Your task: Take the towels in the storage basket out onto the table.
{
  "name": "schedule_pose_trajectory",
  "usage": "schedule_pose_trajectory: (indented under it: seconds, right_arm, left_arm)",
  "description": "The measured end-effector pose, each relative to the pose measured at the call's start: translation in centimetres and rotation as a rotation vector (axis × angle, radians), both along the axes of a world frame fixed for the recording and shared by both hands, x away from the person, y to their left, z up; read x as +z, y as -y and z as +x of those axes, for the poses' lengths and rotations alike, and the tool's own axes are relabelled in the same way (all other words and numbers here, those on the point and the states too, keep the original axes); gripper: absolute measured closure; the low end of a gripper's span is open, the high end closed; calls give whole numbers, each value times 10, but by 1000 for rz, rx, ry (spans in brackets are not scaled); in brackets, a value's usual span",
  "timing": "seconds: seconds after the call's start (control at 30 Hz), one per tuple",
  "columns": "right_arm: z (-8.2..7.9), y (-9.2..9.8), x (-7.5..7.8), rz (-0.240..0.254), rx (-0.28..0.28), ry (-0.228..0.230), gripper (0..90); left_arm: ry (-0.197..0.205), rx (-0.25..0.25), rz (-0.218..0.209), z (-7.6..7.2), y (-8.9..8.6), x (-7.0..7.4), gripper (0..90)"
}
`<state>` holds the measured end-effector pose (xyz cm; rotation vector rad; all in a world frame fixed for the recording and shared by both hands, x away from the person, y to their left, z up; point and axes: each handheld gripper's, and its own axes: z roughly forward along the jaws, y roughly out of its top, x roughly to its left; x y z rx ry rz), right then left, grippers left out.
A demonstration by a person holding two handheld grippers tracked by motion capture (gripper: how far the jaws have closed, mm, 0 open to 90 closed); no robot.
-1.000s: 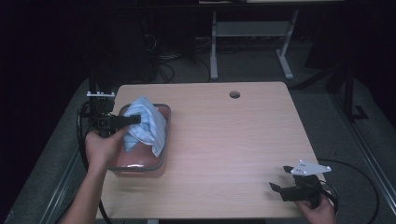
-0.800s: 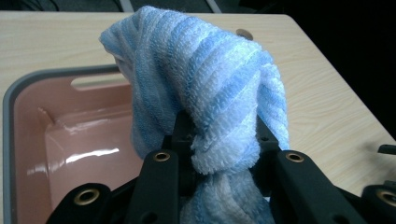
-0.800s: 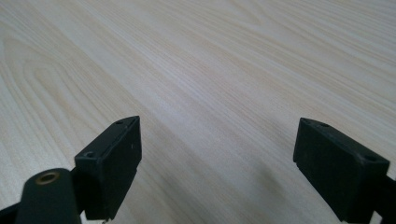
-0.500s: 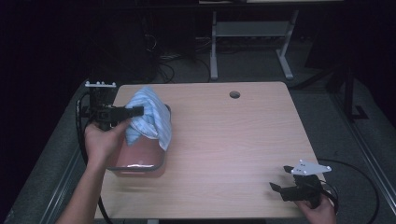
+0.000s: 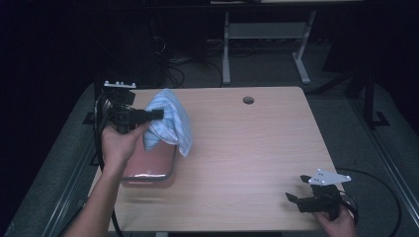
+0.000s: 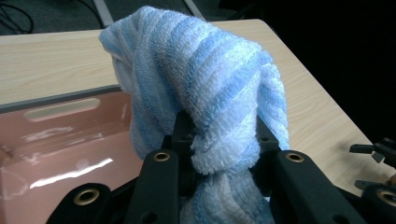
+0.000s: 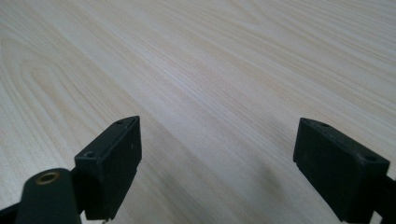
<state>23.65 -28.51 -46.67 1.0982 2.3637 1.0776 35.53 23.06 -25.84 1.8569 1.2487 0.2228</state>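
Observation:
A blue-and-white striped towel [image 5: 170,123] hangs in the air above the left side of the table, held by my left gripper [image 5: 157,115], which is shut on it. In the left gripper view the towel [image 6: 205,93] bunches between the two black jaws and drapes over them. Below it lies a pink tray [image 5: 148,165] with a shiny bottom [image 6: 56,144]. My right gripper [image 5: 296,190] rests low at the table's front right corner, open, with bare wood between its jaws [image 7: 217,158].
The wooden table [image 5: 247,148] has a round cable hole [image 5: 248,100] near its far edge. Behind the table stand a white desk frame [image 5: 267,44] and cables on the floor. Dark floor surrounds the table on all sides.
My left gripper has lifted the towel up out of the pink tray and a little toward the far side. The right gripper has stayed put.

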Motion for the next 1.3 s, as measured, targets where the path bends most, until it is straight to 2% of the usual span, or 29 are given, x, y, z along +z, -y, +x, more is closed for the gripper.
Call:
schedule_pose_trajectory:
  seconds: [0.9,1.3]
  right_arm:
    - [-1,2,2,3,2,10,148]
    - [-1,3,3,9,-3,12,148]
  left_arm:
    - [-25,-120,-2,15,68,-16,699]
    - [-66,-180,3,22,102,-35,698]
